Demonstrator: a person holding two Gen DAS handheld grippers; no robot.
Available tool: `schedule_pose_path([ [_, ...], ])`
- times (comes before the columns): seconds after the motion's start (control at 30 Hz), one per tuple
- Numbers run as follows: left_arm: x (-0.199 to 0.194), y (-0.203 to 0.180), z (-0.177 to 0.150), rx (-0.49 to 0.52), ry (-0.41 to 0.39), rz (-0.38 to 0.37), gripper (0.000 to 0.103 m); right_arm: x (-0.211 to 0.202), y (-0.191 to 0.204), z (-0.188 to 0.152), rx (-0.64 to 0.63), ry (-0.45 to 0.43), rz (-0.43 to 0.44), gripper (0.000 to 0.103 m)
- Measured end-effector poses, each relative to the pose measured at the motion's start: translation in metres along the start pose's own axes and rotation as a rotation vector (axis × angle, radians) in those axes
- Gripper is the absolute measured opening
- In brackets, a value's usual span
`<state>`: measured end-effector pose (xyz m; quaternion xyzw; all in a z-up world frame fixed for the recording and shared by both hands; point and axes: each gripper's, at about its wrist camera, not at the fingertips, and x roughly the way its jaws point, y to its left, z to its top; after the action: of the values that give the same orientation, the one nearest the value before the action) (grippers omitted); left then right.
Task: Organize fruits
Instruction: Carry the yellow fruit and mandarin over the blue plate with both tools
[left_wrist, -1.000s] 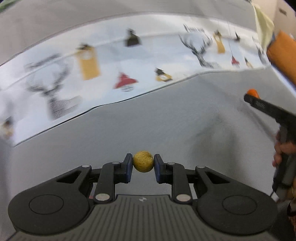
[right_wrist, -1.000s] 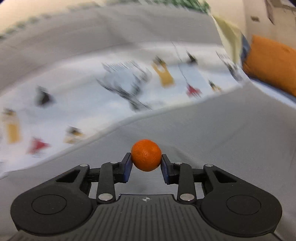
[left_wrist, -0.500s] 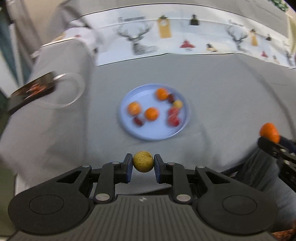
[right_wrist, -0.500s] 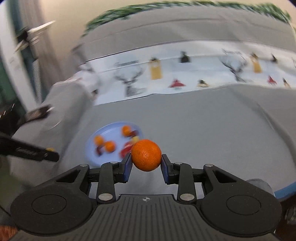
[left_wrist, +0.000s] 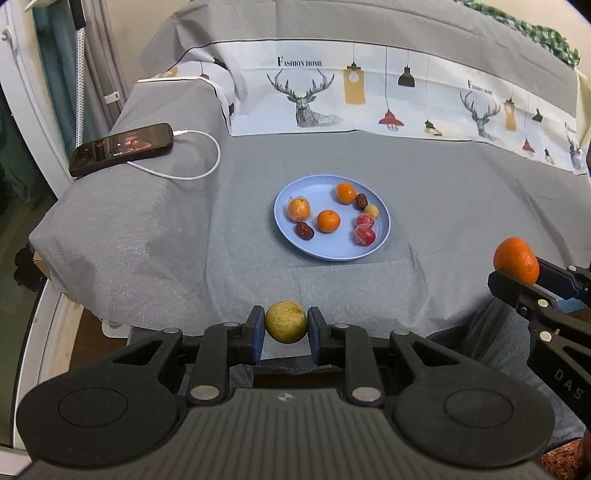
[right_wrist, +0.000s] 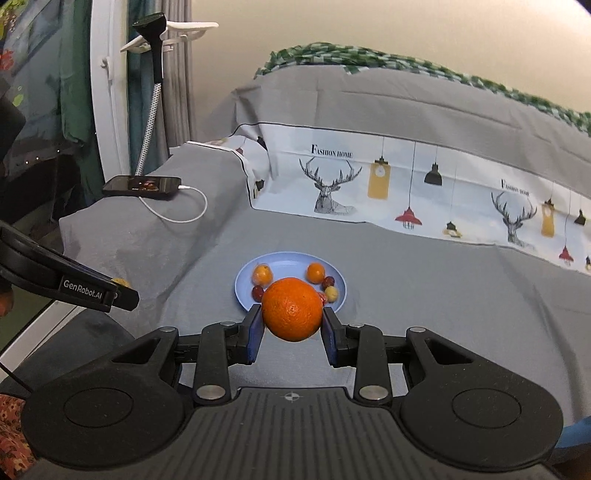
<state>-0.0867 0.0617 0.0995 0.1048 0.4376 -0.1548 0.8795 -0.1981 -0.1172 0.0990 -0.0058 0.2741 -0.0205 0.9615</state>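
Observation:
My left gripper (left_wrist: 286, 334) is shut on a small yellow-green fruit (left_wrist: 286, 322), held above the near edge of the grey bed. My right gripper (right_wrist: 292, 332) is shut on an orange (right_wrist: 292, 309); in the left wrist view that orange (left_wrist: 516, 259) shows at the right, level with the plate's near side. A light blue plate (left_wrist: 325, 253) lies on the bed ahead of both grippers, holding three oranges, dark red dates, pink-red fruits and a small yellow one. In the right wrist view the plate (right_wrist: 242, 282) sits just beyond the held orange, which hides part of it.
A phone (left_wrist: 122, 148) on a white charging cable (left_wrist: 201, 168) lies on the grey pillow at the left. A printed white sheet band (left_wrist: 369, 96) runs across the bed behind the plate. The bed's left edge drops to the floor by a white door frame (left_wrist: 22, 110).
Both views swung from the blurred printed sheet to the plate and phone; each gripper kept its fruit. Over the last half second both moved a little more and the picture sharpened.

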Motion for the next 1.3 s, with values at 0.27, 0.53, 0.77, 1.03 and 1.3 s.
schedule_pose_path([
  [0.27,0.001,0.007,-0.002,-0.012,-0.007,-0.027,0.027,0.001,0.009,0.002,-0.024,0.006,-0.025,0.035],
  [0.53,0.01,0.012,-0.001,-0.021,0.008,-0.039,0.027,0.008,0.014,0.003,-0.041,0.024,-0.036,0.035],
  [0.77,0.023,0.013,0.001,-0.021,0.039,-0.049,0.027,0.018,0.014,0.003,-0.041,0.052,-0.042,0.035],
  [1.03,0.044,0.014,0.007,-0.015,0.083,-0.051,0.027,0.035,0.01,0.004,-0.039,0.091,-0.041,0.035],
  [1.3,0.072,0.014,0.03,-0.011,0.103,-0.023,0.027,0.065,0.001,0.008,-0.035,0.135,-0.035,0.035],
])
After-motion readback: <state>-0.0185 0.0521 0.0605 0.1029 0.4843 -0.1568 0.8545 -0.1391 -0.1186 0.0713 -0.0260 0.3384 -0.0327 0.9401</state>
